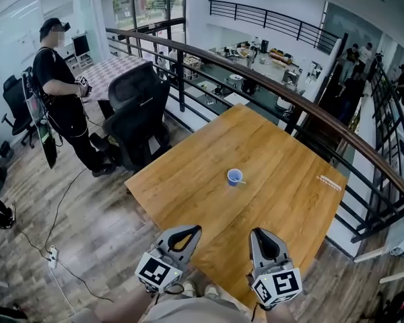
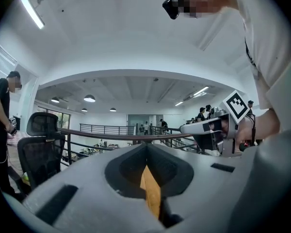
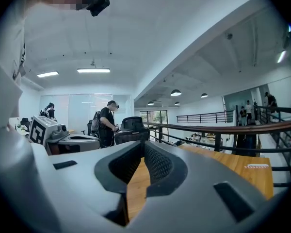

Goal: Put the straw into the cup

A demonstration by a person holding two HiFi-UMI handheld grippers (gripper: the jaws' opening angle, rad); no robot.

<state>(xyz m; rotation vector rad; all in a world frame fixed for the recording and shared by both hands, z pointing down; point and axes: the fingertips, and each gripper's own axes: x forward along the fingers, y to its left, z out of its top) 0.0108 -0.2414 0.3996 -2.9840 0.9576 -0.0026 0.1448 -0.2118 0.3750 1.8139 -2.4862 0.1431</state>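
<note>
Open-plan office mezzanine: swivel chair (image 1: 138, 106), railing (image 1: 180, 79), cluttered desks (image 1: 269, 58) below.

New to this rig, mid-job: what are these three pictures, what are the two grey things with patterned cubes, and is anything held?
There is no robot arm: a person holds a two-jaw gripper in each hand, and the patterned cubes are part of them. The head view comes from a camera on the person's head, looking down at the left gripper and right gripper by a wooden table. The other two pictures come from cameras riding on each gripper, looking along its jaws. In both, the jaws meet at the tips with nothing between, so nothing is held. On the table are a small blue cup and, near the right edge, a thin white item, likely the straw.
</note>
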